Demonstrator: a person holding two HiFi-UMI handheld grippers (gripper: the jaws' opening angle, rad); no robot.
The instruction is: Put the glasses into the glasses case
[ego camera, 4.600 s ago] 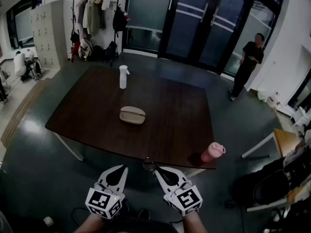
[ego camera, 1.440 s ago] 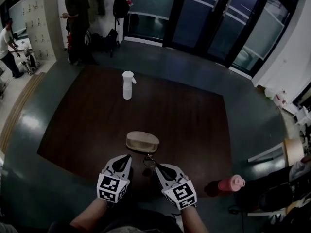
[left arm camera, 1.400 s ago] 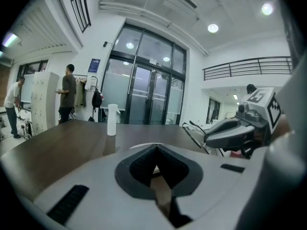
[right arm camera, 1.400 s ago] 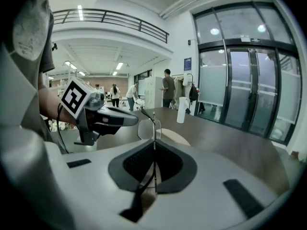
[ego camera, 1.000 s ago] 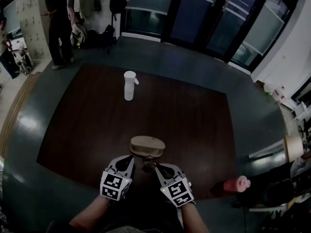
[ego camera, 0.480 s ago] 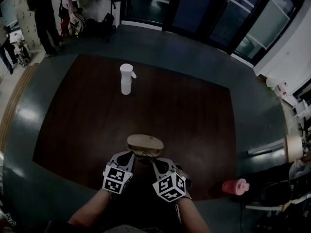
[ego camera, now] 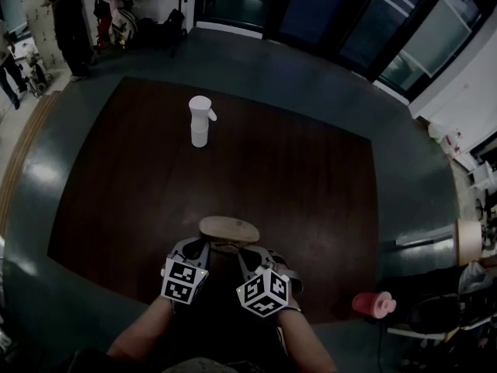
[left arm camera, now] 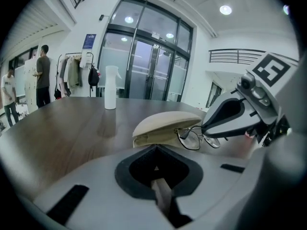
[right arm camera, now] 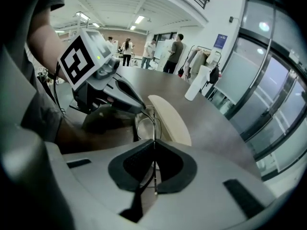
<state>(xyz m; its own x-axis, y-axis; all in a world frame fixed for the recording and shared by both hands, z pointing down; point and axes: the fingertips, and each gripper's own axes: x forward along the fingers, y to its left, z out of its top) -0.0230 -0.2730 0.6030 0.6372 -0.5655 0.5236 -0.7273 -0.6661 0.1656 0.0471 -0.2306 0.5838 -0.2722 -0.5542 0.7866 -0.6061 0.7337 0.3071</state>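
while the case is shut, the glasses wait at its near edge

the right tool (ego camera: 244, 256) is clamped on one temple of the glasses (left arm camera: 194, 138), holding them just beside the near side of the case (ego camera: 228, 228). the case lies straight ahead of both tools, its long axis running left to right on the worktop (ego camera: 295, 177). the left tool (ego camera: 196, 247), jaws together and empty, is nearer the case's left end, so i'd guess it opens the lid. seconds ago the case lay well off across the worktop; now both tools are at it.
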